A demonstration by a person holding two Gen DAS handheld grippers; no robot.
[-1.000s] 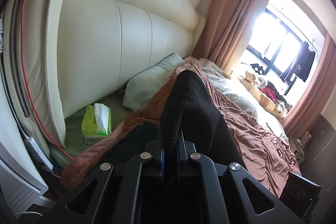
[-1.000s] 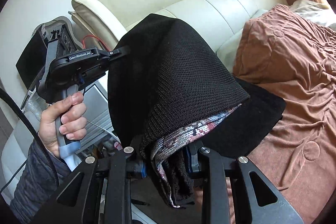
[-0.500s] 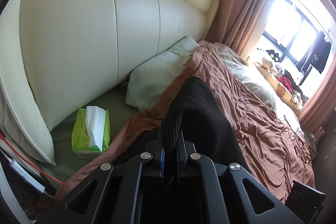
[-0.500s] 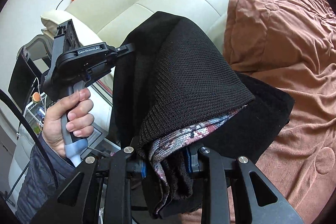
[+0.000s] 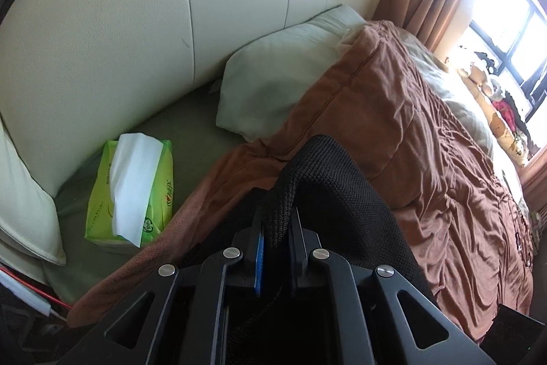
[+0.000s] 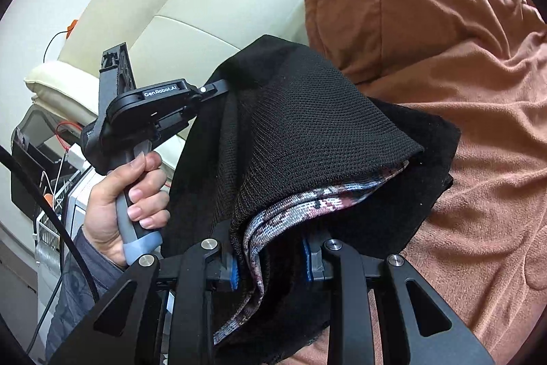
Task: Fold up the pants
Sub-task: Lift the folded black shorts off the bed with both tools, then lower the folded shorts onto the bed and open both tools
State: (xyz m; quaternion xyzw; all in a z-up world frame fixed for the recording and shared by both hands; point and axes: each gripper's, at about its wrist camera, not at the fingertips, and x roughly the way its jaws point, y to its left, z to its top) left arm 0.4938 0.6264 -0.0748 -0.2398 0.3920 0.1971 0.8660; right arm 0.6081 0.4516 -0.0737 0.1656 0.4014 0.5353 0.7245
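Note:
Black knit pants (image 5: 342, 194) with a patterned lining (image 6: 318, 197) hang between my two grippers, low over the brown blanket (image 6: 461, 91). My left gripper (image 5: 277, 223) has a folded edge of the pants between its pads; its jaws are opening, though the cloth still fills the gap. In the right wrist view the left gripper (image 6: 222, 88), held by a hand (image 6: 126, 211), reaches into the fabric's far left side. My right gripper (image 6: 270, 262) is shut on a thick bunch of the pants (image 6: 307, 125). A lower layer of the pants lies on the blanket.
A cream padded headboard (image 5: 136, 23) stands behind a pale pillow (image 5: 280, 84). A green tissue pack (image 5: 130, 190) lies on the sheet left of the blanket (image 5: 427, 142). A bright window (image 5: 506, 5) and curtain sit far right. Bedside equipment and cables (image 6: 51, 159) crowd the left.
Both grippers have come down and forward toward the bed with the pants. The headboard and blanket now loom closer. The left jaws stand slightly wider than before.

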